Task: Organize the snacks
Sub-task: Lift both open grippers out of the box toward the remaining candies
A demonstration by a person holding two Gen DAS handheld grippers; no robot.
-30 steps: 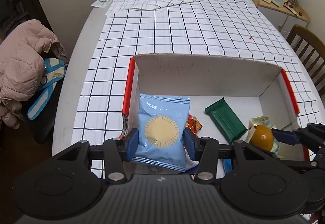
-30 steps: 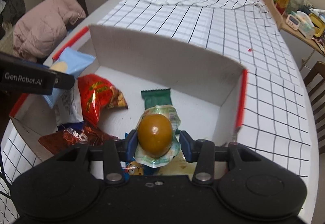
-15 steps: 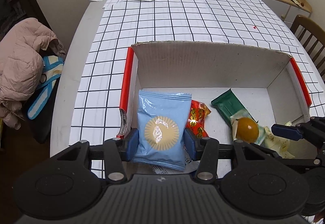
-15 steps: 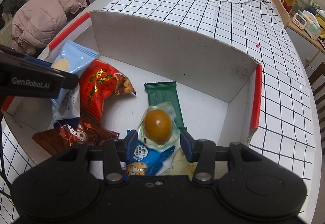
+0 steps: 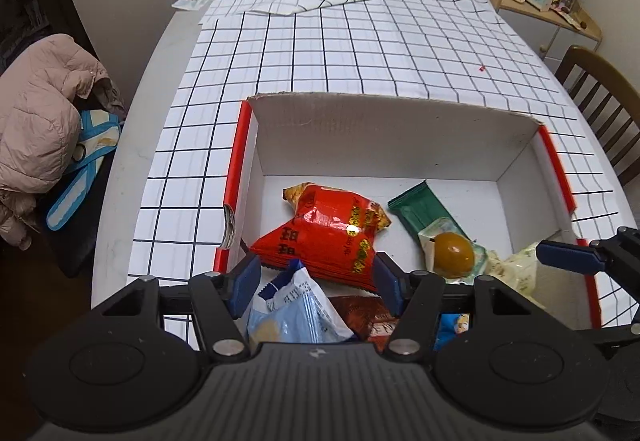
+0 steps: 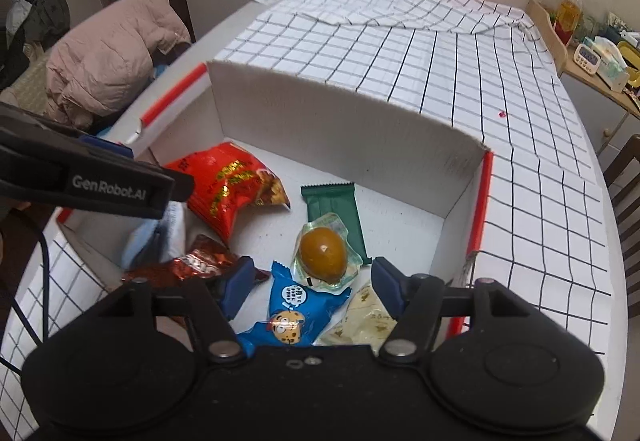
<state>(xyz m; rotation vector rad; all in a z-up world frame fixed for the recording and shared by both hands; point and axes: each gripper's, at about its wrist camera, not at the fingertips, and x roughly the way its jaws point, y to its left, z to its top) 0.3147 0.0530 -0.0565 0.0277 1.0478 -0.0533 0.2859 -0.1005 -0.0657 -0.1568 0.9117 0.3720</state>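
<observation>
box [image 5: 384, 129] | red bag [image 5: 332, 233], green bar [image 5: 420, 209], egg pk [image 5: 452, 251] inside

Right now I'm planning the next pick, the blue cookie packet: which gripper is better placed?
Right. The open right gripper hangs directly over the blue cookie packet; the open left gripper sits over the red snack bag.

Inside the white cardboard box with red edges [image 6: 464, 197], a crumpled red foil snack bag [image 6: 228, 189], a flat green wrapper [image 6: 334, 207] and a clear-packed brown egg [image 6: 323, 251] are seen lying loose.
</observation>
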